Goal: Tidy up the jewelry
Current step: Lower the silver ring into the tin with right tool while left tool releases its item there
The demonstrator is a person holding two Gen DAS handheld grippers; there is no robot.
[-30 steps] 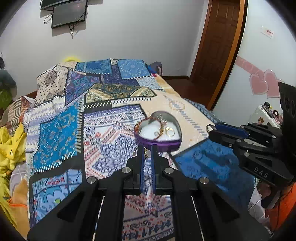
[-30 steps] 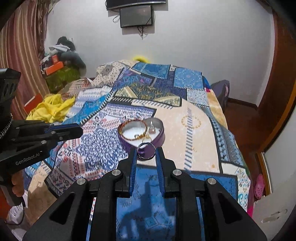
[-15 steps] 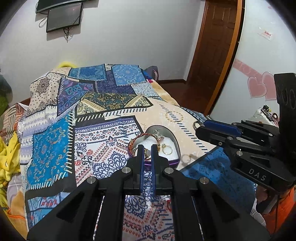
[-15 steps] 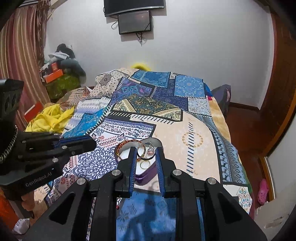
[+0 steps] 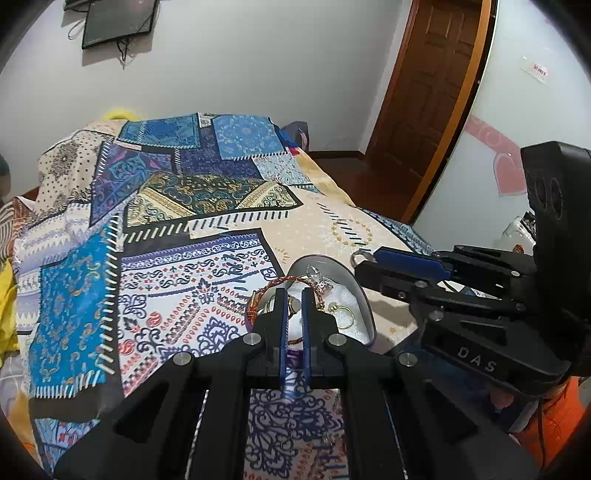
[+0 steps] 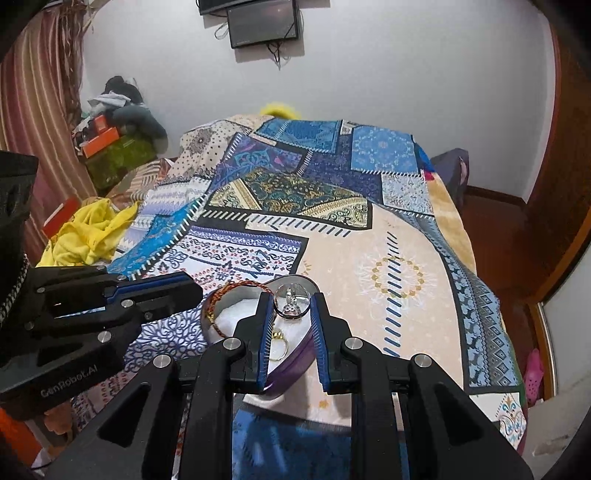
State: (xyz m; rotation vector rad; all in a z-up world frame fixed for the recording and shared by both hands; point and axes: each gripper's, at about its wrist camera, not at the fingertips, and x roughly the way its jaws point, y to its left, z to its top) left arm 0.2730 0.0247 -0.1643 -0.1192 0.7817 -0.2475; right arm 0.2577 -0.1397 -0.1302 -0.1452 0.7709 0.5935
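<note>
A heart-shaped purple jewelry box with white lining sits on the patchwork bedspread. It holds a woven red-gold bracelet, a gold ring and a silver piece. My right gripper is shut on a silver ring and holds it just above the box; the ring also shows at its tip in the left wrist view. My left gripper is narrowly shut and empty, at the box's near left rim.
The patchwork bedspread covers the whole bed. Yellow cloth and a clutter pile lie at the left. A wooden door stands at the right, a wall screen at the back.
Both grippers have moved forward toward the box. The right gripper has carried the silver ring from the box's front to just above its lining.
</note>
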